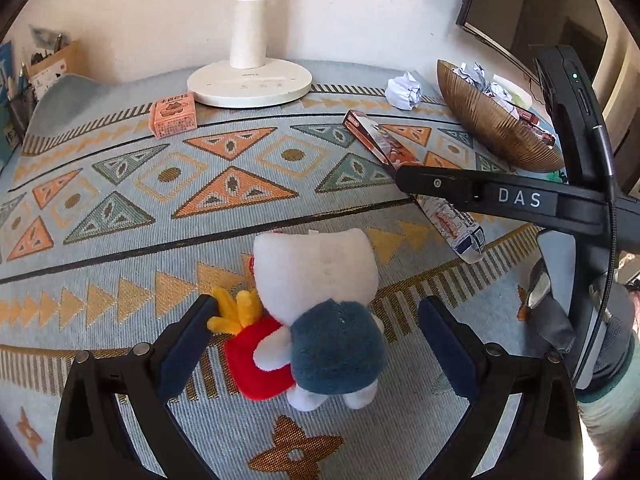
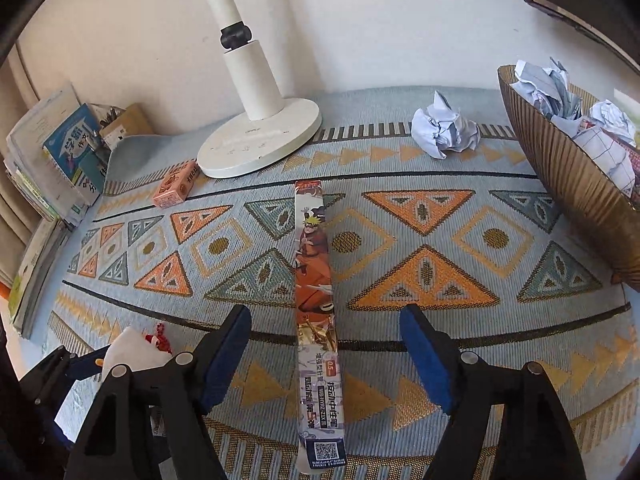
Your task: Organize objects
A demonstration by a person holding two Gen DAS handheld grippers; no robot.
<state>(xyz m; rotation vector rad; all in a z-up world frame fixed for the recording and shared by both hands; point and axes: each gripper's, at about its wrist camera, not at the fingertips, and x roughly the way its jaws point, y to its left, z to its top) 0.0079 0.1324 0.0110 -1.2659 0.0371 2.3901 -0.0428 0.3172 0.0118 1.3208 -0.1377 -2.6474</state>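
The left gripper [image 1: 316, 344] stands released around a white plush cat in blue trousers [image 1: 320, 304]; the right gripper [image 2: 326, 344], released, straddles a long printed cartoon packet [image 2: 314, 264] flat on the patterned desk [image 2: 440, 240].

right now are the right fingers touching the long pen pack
Apart. The right wrist view shows the long pen pack lying flat on the patterned cloth between the open right fingers, with bare cloth showing on both sides of it.
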